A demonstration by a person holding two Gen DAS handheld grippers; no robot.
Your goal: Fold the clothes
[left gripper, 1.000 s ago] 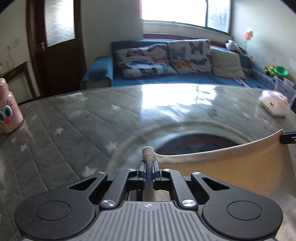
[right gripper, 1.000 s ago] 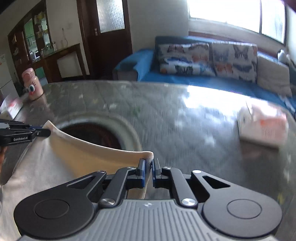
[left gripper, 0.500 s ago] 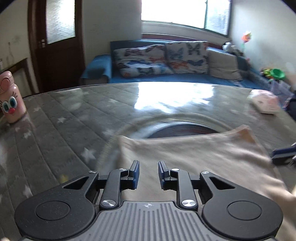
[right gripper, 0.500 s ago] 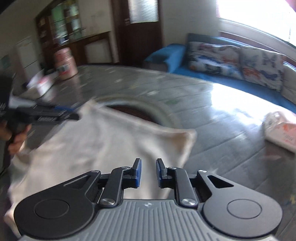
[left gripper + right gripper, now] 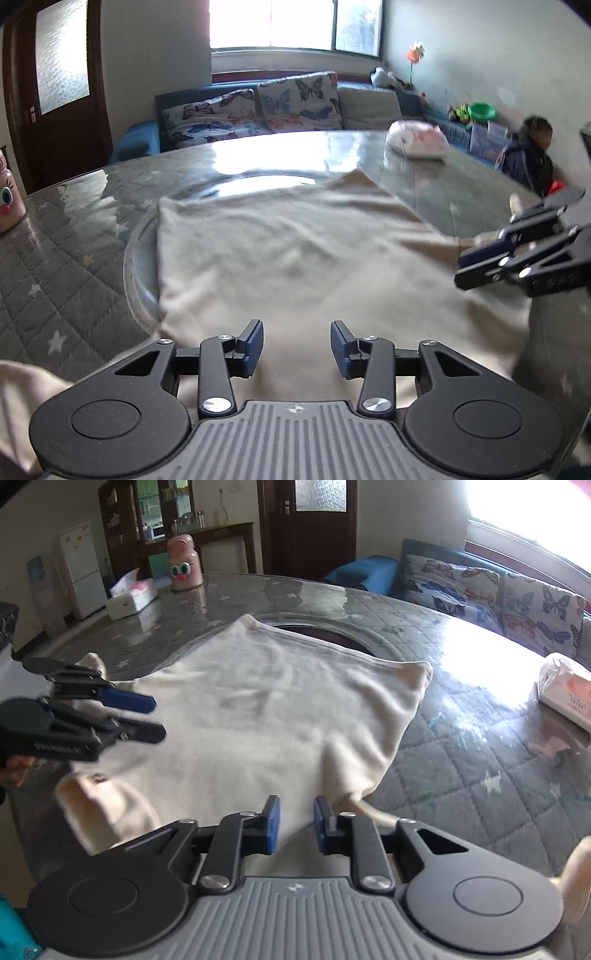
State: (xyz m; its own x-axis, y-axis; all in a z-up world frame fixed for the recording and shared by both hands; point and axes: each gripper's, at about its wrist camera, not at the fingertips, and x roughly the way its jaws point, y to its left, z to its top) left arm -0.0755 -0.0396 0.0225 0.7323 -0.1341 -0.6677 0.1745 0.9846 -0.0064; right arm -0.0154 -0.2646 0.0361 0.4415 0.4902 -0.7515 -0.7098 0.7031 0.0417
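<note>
I see the cream garment [image 5: 295, 254] lying spread flat on the grey quilted tabletop [image 5: 66, 258], over its round centre. My left gripper [image 5: 297, 345] hovers above its near edge, jaws spread and empty. My right gripper [image 5: 296, 825] also has its jaws spread, holding nothing.

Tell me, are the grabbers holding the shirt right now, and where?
No, nothing is held. The left gripper and the right gripper are both open above the cream shirt, which lies spread on the table.

a bright window [image 5: 291, 24] lit the blue sofa [image 5: 140, 142] with butterfly cushions [image 5: 299, 101]; a dark wooden door [image 5: 314, 524] and white fridge [image 5: 79, 568] stood beyond.
</note>
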